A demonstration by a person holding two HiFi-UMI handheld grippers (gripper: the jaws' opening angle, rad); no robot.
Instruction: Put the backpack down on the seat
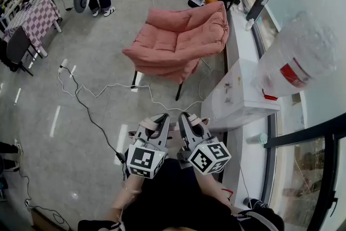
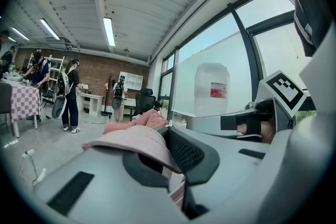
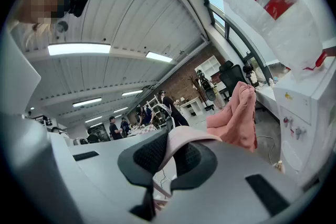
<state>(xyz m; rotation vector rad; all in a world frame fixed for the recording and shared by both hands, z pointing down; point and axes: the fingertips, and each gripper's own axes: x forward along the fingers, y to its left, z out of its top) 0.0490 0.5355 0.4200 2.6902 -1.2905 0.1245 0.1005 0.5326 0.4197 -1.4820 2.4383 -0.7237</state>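
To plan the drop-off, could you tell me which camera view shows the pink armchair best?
The head view: the pink armchair shows whole from above, with seat, back and legs. The right gripper view shows it side-on and small. The left gripper view shows only a sliver of it above the pink strap.

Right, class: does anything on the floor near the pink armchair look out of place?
Yes. A black cable and a white cable trail loose across the floor in front of the pink armchair, the white one running under it. They cross the way to the seat, a possible trip hazard.
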